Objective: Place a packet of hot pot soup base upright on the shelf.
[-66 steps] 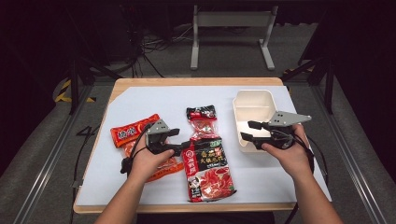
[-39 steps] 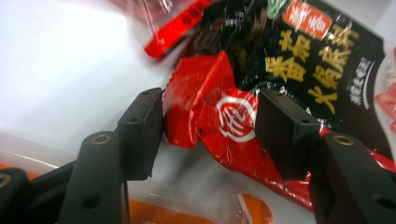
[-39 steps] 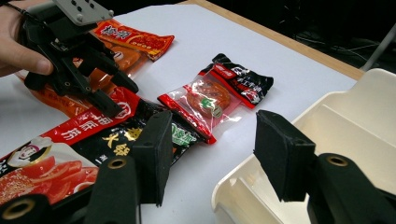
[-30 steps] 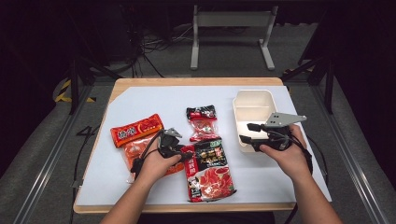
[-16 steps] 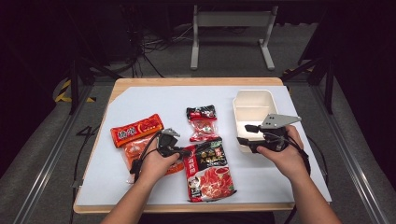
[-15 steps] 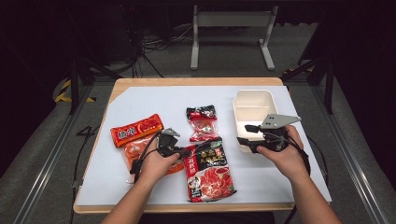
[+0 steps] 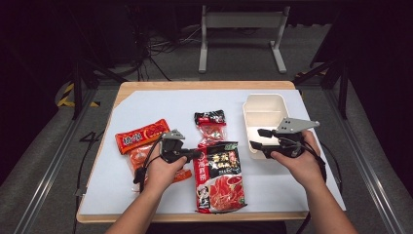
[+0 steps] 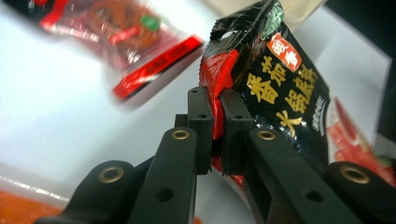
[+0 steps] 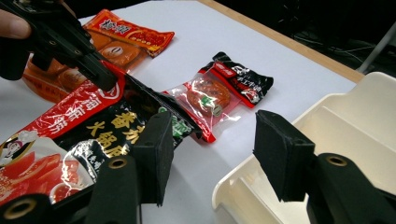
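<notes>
White bench under dark room: left tongs have just been closing, now clamping the hotpot base packet at its corner, lifting it beside the tray. Right tongs are gaping, empty, waiting by the tray.

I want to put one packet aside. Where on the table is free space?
Free: the white mat behind the orange packet, and the strip between the large soup-base packet and the right hand. Crowded: around the left gripper.
</notes>
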`<state>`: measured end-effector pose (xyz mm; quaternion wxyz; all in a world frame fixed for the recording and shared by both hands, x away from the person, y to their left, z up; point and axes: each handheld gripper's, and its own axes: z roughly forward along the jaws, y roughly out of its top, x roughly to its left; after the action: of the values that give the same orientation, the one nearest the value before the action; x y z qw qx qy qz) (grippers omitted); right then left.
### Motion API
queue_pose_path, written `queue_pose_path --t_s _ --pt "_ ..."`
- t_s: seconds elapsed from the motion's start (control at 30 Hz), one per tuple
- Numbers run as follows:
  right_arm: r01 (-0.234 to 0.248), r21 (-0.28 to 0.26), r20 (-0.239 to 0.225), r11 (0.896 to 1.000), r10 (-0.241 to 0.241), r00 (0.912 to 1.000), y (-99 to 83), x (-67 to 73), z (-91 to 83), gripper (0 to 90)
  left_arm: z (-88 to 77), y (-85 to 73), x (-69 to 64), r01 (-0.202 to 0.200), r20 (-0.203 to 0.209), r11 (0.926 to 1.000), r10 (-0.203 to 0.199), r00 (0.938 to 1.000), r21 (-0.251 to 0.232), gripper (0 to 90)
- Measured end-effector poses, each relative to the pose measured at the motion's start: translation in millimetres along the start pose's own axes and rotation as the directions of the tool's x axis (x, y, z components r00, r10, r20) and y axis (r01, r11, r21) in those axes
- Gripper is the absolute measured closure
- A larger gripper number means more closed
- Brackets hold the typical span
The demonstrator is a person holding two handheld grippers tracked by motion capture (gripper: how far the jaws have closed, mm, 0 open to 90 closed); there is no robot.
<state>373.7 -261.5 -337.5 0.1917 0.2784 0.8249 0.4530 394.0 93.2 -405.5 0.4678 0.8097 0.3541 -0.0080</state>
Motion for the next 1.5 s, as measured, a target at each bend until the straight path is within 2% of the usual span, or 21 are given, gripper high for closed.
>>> queue_pose_path --t_s 0.1,0.13,0.2,0.23,0.3,0.37,0.4,0.43,0.53,0.57,0.63,0.73,0.8,0.93,1.03,1.17,1.2,1.23,1.3,1.5 --pt "-0.011 -0.018 0.002 1.0 0.011 0.9999 2.2 -0.7 -7.2 49.0 -8.7 4.3 -6.4 -0.016 -0.001 0.9992 0.016 0.9999 -0.035 85.7" --pt "-0.009 -0.023 0.003 1.0 0.009 1.0 2.9 -0.8 -8.7 49.0 -15.1 7.7 -10.0 -0.04 -0.001 0.997 0.04 0.9992 -0.066 85.8" --pt "-0.008 -0.031 0.003 0.999 0.009 1.0 4.0 -0.5 -10.9 49.1 -18.0 9.1 -11.4 -0.055 -0.004 0.9957 0.055 0.9985 -0.074 85.8" --pt "-0.01 -0.034 0.001 0.999 0.01 0.9999 4.6 0.0 -11.9 49.1 -25.4 11.9 -15.6 -0.084 -0.01 0.99 0.084 0.9964 -0.113 85.9" --pt "-0.007 -0.039 0.001 0.999 0.007 1.0 5.7 0.9 -13.5 49.3 -32.0 14.0 -19.4 -0.108 -0.015 0.9835 0.107 0.9942 -0.146 86.0" --pt "-0.005 -0.043 -0.004 0.999 0.005 1.0 6.9 2.1 -14.6 49.3 -36.9 15.6 -22.8 -0.129 -0.016 0.9778 0.128 0.9917 -0.165 86.1" --pt "-0.004 -0.043 -0.005 0.999 0.004 1.0 7.5 2.8 -15.2 49.3 -39.7 16.5 -25.3 -0.145 -0.02 0.9723 0.143 0.9895 -0.184 86.2" --pt "-0.004 -0.043 -0.005 0.999 0.004 1.0 7.5 2.8 -15.2 49.3 -39.7 16.5 -25.3 -0.145 -0.02 0.9723 0.143 0.9895 -0.184 86.3" --pt "-0.001 -0.057 -0.022 0.998 0.0 0.9998 10.1 5.7 -17.0 49.5 -46.9 18.9 -31.6 -0.179 -0.03 0.9583 0.177 0.9838 -0.223 86.4" --pt "-0.003 -0.055 -0.024 0.998 0.001 0.9997 10.5 6.2 -17.3 49.5 -48.1 18.7 -34.0 -0.166 -0.025 0.9585 0.165 0.986 -0.231 86.4" --pt "-0.004 -0.055 -0.027 0.998 0.003 0.9996 10.6 6.3 -17.5 49.6 -50.8 19.5 -35.5 -0.191 -0.043 0.9509 0.186 0.9816 -0.243 86.5" --pt "-0.01 -0.057 -0.036 0.998 0.008 0.9993 10.7 6.4 -17.6 49.6 -53.5 19.7 -37.9 -0.197 -0.055 0.9439 0.189 0.9803 -0.265 86.4" --pt "-0.01 -0.059 -0.042 0.998 0.008 0.9991 10.9 6.6 -17.4 49.5 -55.5 20.1 -40.1 -0.211 -0.07 0.9383 0.199 0.9775 -0.274 86.5" --pt "-0.011 -0.061 -0.064 0.998 0.007 0.9979 12.1 9.1 -16.2 49.0 -58.9 20.7 -45.6 -0.253 -0.111 0.9223 0.23 0.9667 -0.292 86.4" --pt "-0.018 -0.066 -0.08 0.998 0.013 0.9967 12.9 11.4 -15.2 48.8 -60.6 20.9 -49.0 -0.267 -0.125 0.9139 0.24 0.9627 -0.305 86.4" --pt "-0.025 -0.071 -0.108 0.997 0.017 0.994 14.0 15.0 -12.4 48.2 -61.9 21.0 -50.8 -0.27 -0.126 0.9092 0.242 0.9622 -0.317 86.4" --pt "-0.025 -0.071 -0.108 0.997 0.017 0.994 14.0 15.0 -12.4 48.2 -62.4 21.1 -51.2 -0.275 -0.127 0.9063 0.247 0.9608 -0.321 86.4" --pt "-0.03 -0.074 -0.129 0.997 0.02 0.9915 14.8 17.6 -9.2 47.4 -62.6 20.9 -52.9 -0.274 -0.128 0.9022 0.245 0.9611 -0.333 86.4" --pt "-0.035 -0.078 -0.143 0.996 0.023 0.9894 15.9 19.8 -6.1 46.9 -62.6 21.2 -53.9 -0.28 -0.129 0.8993 0.25 0.9596 -0.336 86.4" --pt "-0.038 -0.095 -0.18 0.995 0.02 0.9834 21.4 28.1 3.3 45.8 -61.9 21.4 -56.5 -0.283 -0.129 0.895 0.253 0.9588 -0.345 86.3"
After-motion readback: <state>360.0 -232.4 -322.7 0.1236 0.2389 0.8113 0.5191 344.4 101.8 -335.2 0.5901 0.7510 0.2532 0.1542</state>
